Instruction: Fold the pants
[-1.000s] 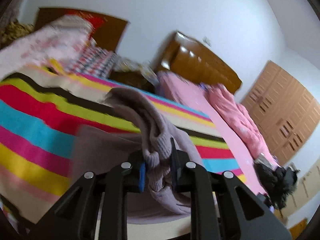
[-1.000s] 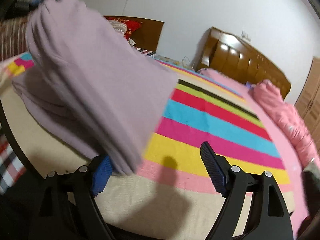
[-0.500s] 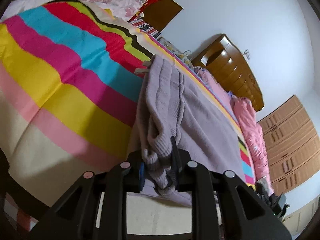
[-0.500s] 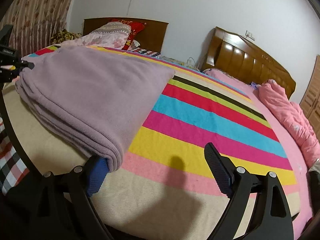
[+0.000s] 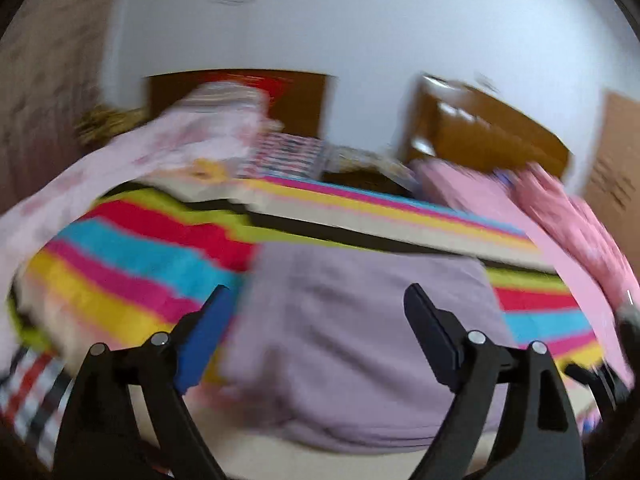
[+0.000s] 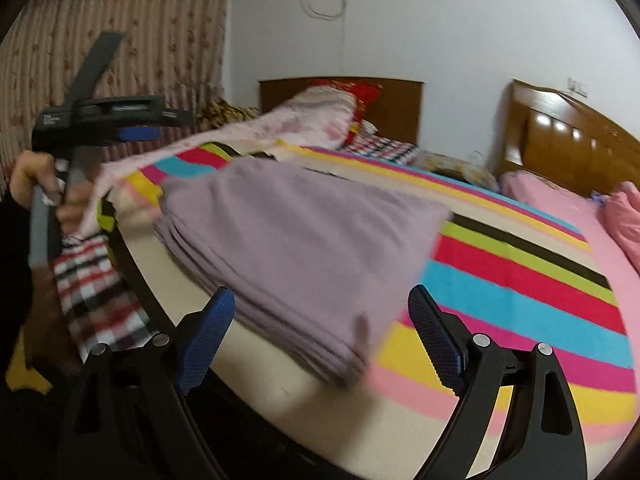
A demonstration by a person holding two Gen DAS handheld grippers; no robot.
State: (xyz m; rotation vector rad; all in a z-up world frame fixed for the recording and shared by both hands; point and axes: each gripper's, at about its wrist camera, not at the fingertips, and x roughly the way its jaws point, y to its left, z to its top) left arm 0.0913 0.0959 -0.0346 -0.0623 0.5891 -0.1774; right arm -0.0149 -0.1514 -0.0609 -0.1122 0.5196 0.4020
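The lilac knit pants (image 6: 296, 240) lie folded in a flat stack on the striped bedspread (image 6: 520, 280), near the bed's front edge. They also show in the blurred left wrist view (image 5: 360, 340). My left gripper (image 5: 320, 320) is open and empty, just in front of the stack. In the right wrist view it is raised at the far left (image 6: 100, 116), held in a hand. My right gripper (image 6: 324, 328) is open and empty, its fingers on either side of the stack's near corner, not touching it.
A pink floral quilt (image 6: 280, 124) and pillows lie at the head of the bed. A second bed with pink bedding (image 6: 560, 204) and a wooden headboard (image 6: 568, 140) stands to the right. A checked cloth (image 6: 92, 304) hangs at the bed's left front corner.
My left gripper has opened and let go of the pants, then pulled up and back. The folded pants now rest on the bed. My right gripper stays open.
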